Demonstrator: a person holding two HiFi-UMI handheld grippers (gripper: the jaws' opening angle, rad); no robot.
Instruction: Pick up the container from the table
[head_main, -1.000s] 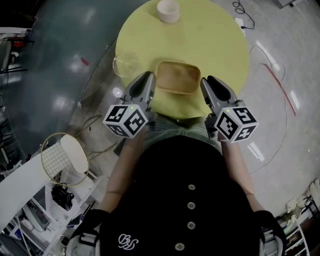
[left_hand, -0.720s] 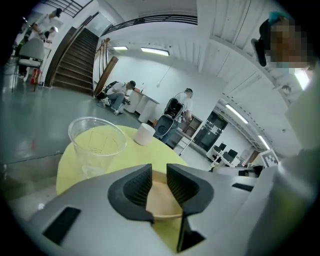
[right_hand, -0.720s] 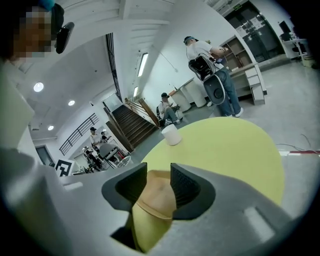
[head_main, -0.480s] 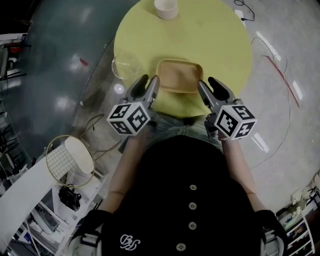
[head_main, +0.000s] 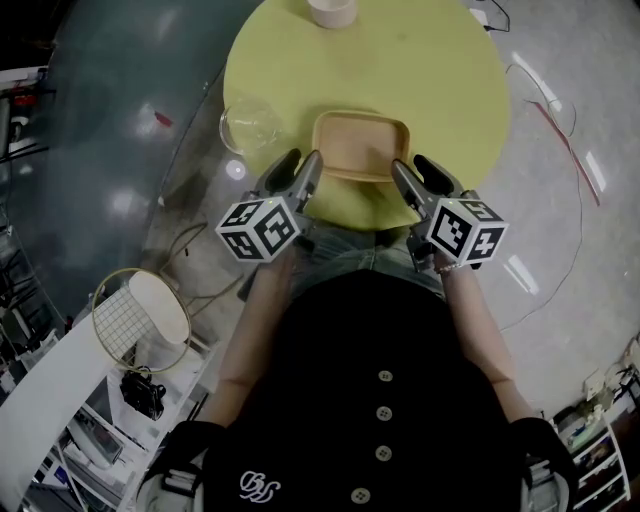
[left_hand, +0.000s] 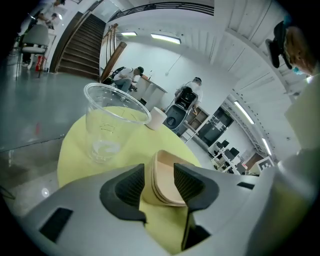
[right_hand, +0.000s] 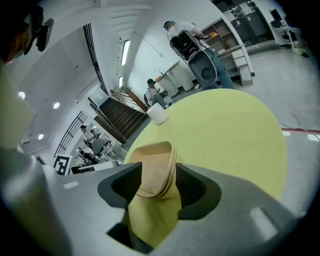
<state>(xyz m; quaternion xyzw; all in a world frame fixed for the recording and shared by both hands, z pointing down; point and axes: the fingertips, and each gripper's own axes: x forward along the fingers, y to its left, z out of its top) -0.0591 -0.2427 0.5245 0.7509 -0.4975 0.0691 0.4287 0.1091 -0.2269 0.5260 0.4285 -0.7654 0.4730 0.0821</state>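
1. At the near left corner of the tan, shallow rectangular container (head_main: 360, 145), the left claw (head_main: 303, 160) stands with its jaws wide apart and opening. In the left gripper view the container's rounded end shows in the gap between the dark ribbed pads, and neither pad presses on it.
2. Opposite, at the near right corner, the right claw (head_main: 412, 165) mirrors it, its jaws also wide and opening. The right gripper view shows the container's other end in the gap, with the pads clear of it, so this claw grips nothing.
3. Between the two claws, the container lies flat on the round yellow-green counter (head_main: 430, 70), close to the counter's near edge.
4. Just left of the container, a clear plastic cup (head_main: 245, 125) stands upright at the counter's left edge. It is near the left claw but apart from it.
5. Across the counter, a small white cup (head_main: 330, 12) stands at the far edge, well apart from the container.
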